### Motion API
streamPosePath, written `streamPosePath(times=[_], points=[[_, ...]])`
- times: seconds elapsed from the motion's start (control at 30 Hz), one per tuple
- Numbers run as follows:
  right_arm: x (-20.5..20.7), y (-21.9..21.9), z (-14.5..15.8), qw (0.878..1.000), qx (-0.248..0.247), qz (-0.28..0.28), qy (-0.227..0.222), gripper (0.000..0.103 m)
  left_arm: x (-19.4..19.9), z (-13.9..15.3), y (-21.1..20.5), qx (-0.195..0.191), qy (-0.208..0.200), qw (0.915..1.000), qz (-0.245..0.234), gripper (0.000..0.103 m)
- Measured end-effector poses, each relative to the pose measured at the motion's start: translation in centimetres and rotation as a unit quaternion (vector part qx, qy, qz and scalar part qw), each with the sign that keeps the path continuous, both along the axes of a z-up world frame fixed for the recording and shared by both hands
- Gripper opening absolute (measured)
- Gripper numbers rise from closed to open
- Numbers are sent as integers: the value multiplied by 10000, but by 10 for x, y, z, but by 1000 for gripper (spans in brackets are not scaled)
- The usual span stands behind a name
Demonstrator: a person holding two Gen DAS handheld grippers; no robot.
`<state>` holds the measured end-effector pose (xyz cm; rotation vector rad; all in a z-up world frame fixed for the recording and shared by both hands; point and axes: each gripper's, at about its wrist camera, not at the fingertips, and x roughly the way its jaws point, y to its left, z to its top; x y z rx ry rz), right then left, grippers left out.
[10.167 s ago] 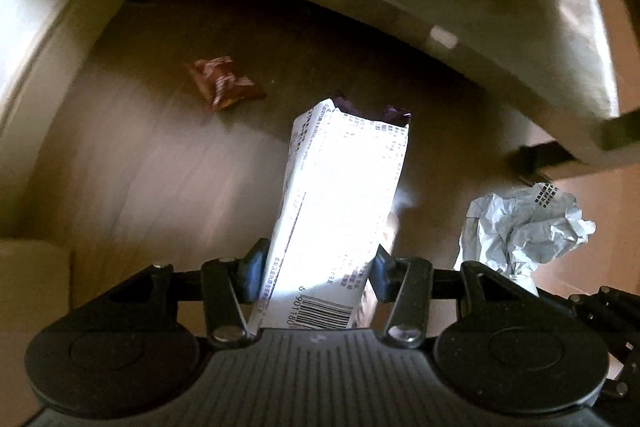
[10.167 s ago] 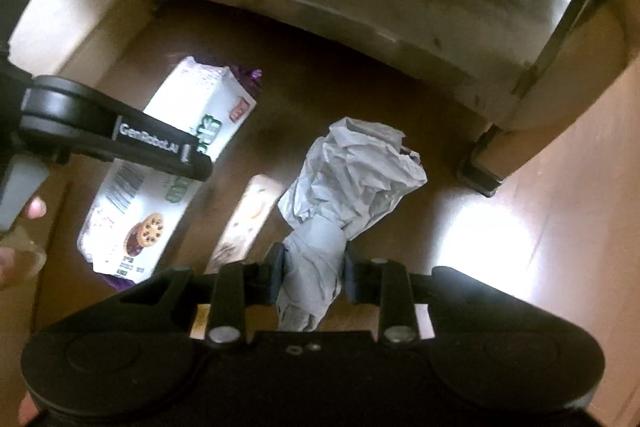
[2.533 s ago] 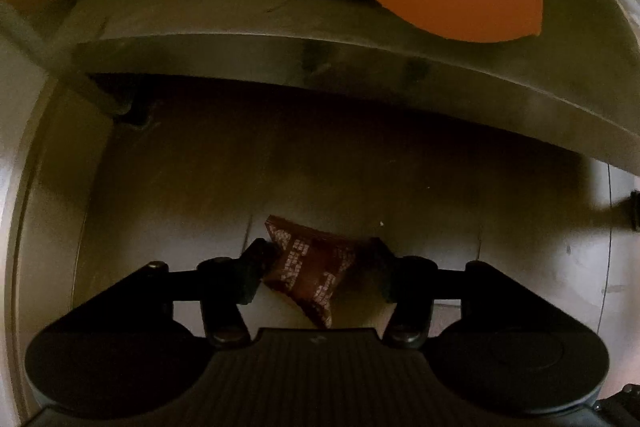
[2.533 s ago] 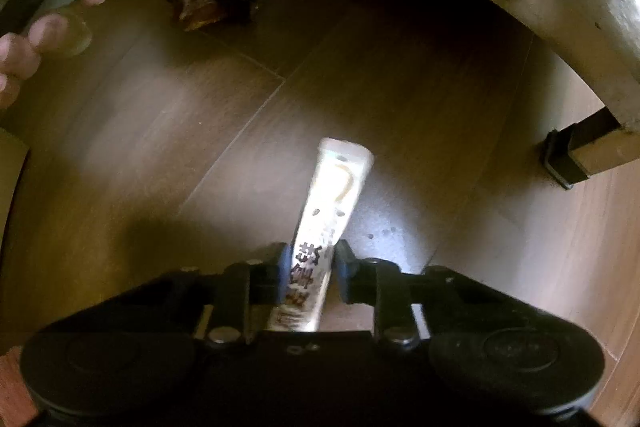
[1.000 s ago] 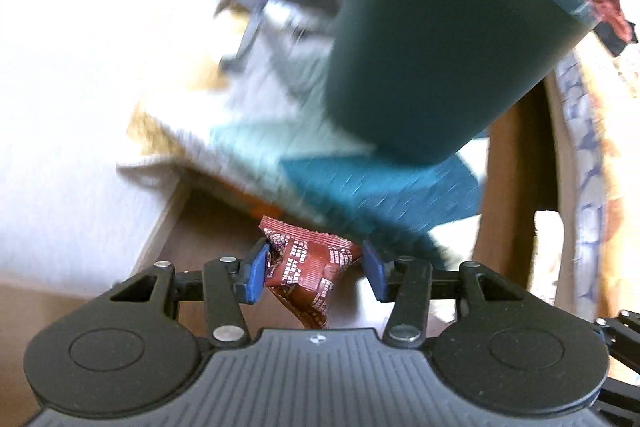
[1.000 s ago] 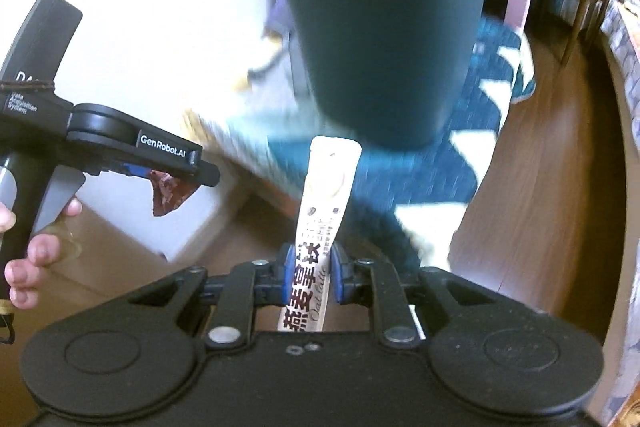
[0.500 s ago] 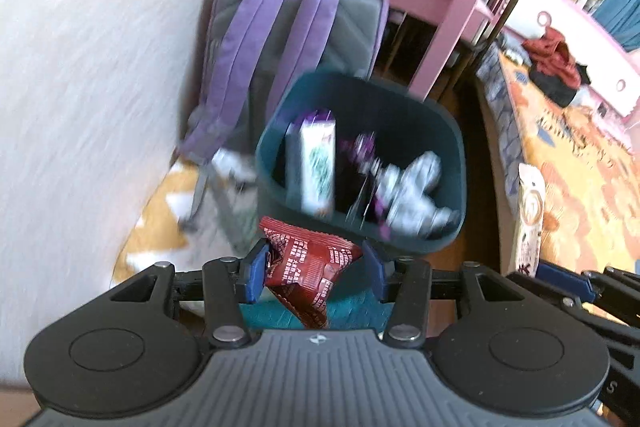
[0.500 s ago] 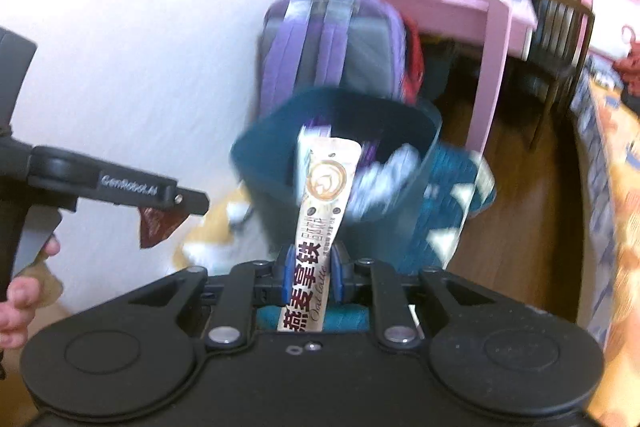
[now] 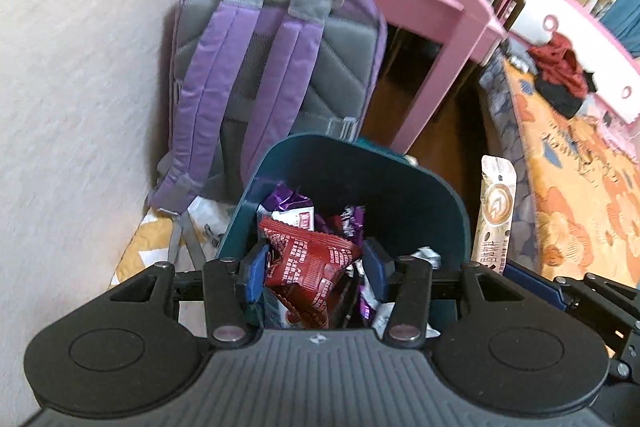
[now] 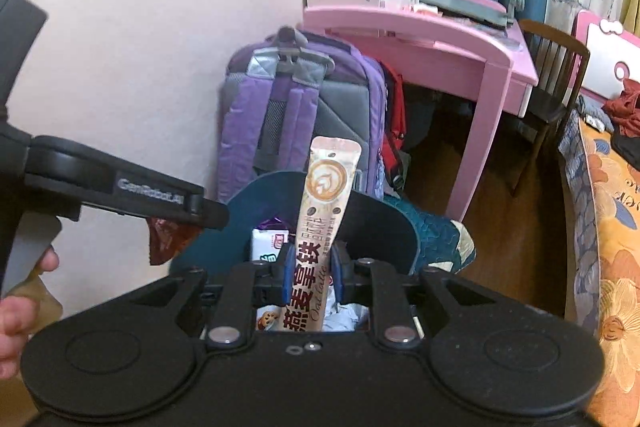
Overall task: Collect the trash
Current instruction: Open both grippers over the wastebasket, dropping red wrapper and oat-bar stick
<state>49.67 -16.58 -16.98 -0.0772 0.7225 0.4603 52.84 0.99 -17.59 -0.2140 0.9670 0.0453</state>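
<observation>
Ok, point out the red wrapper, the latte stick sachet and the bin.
red wrapper [image 9: 308, 263], left wrist view, its printed middle.
latte stick sachet [image 10: 326, 199], right wrist view, upper printed face.
bin [image 9: 348, 169], left wrist view, inner back wall.

A purple backpack [image 9: 276, 67] leans on the pale wall [image 9: 80, 47] beside a pink desk [image 10: 432, 35].

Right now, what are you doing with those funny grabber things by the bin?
A person is tidying up trash with a gripper in each hand. The left gripper is clamped on a crumpled red wrapper, and the right gripper is clamped on a long latte sachet. Both are held over the teal bin, which already has wrappers and paper in it. Nothing has been dropped yet.
</observation>
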Motion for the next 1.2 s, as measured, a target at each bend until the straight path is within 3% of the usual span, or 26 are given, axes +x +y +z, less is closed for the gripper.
streamPosePath(times=[0.3, 0.7, 0.97, 1.2], points=[[27, 17, -46, 9986, -304, 28, 433, 18, 34, -62, 3, 112, 626, 9980, 36, 48], [35, 26, -87, 9941, -637, 78, 874, 20, 47, -111, -7, 207, 1134, 9932, -139, 49], [33, 23, -88, 9931, -699, 70, 942, 27, 39, -107, -15, 297, 1089, 9932, -301, 56], [18, 16, -65, 9949, -631, 65, 779, 35, 18, -73, -18, 338, 816, 9954, -365, 61]])
